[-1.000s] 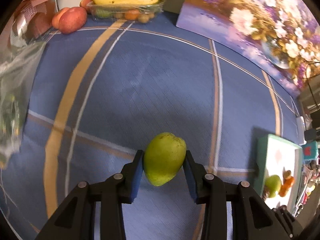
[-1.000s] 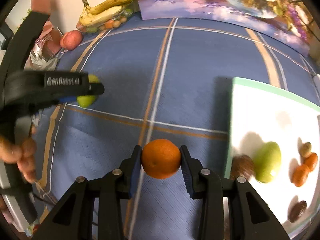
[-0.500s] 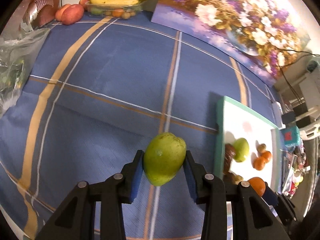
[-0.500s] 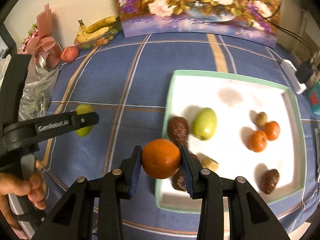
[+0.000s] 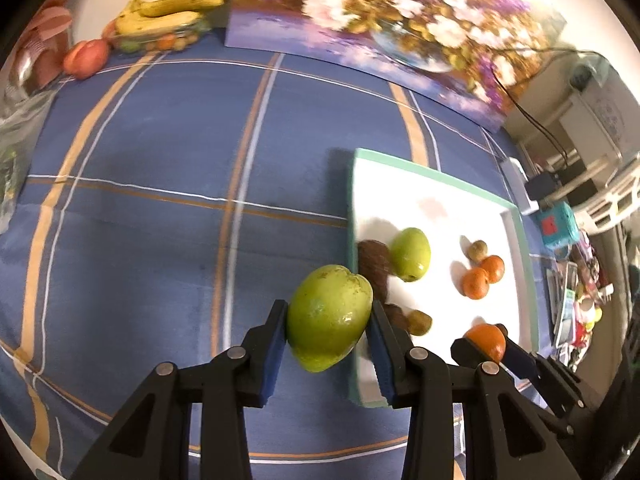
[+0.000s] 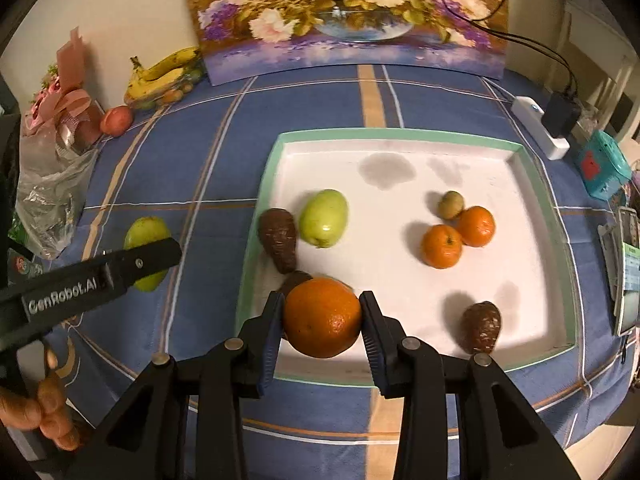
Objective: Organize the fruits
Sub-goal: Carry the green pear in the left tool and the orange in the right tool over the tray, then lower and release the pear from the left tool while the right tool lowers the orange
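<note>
— Fruits first: where do they sit? Start with the biggest thing.

— Biggest is the blue checked tablecloth [image 6: 320, 92] with orange and white stripes. A floral painting [image 6: 344, 12] leans on the wall at its far edge. On the cloth lies a square white tray with a pale green rim [image 6: 400, 134].

— What is in the tray?

— A smooth green mango [image 6: 324, 218] beside a dark brown, rough avocado [image 6: 278, 240] near the left rim. Toward the right, two small oranges [image 6: 458, 232] touch each other, with a little brown kiwi-like fruit [image 6: 451, 205] just behind them. Another dark avocado [image 6: 480, 326] lies near the front right corner.

— And the claws?

— The left gripper [image 5: 328, 332] is clamped on a large green mango [image 5: 329, 322], blue pads pressing both sides; it hangs over the cloth just beside the tray's left rim. The right gripper [image 6: 322, 328] is closed around a round orange [image 6: 322, 316], held above the tray's front left part, with one more dark fruit partly hidden behind it.

— Anything away from the tray?

— A bunch of yellow bananas [image 6: 164, 70] on a clear tub of small fruit in the far left corner, a red apple [image 6: 116, 120] near it, and a crumpled clear plastic bag [image 6: 48, 196] at the left edge.
</note>
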Motion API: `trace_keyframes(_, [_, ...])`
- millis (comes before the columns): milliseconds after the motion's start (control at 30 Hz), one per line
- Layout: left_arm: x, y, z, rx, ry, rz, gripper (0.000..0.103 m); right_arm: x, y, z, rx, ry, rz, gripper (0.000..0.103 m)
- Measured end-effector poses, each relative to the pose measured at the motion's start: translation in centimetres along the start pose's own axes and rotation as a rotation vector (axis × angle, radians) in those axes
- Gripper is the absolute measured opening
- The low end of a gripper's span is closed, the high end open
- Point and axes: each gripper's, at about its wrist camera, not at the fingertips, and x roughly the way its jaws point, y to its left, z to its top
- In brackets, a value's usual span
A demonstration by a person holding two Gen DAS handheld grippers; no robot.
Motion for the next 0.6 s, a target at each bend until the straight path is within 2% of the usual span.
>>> trace_keyframes(300, [1.4, -5.2, -1.5, 0.127, 0.037, -0.017, 0.042, 0.1, -5.8, -0.3, 0.125, 0.02, -0.042, 0.04])
trace_keyframes(600, [3.8, -9.9, -3.8, 0.264, 0.107, -0.021, 0.042, -0.3, -12.1, -1.4, 0.271, 0.027, -0.12, 0.04])
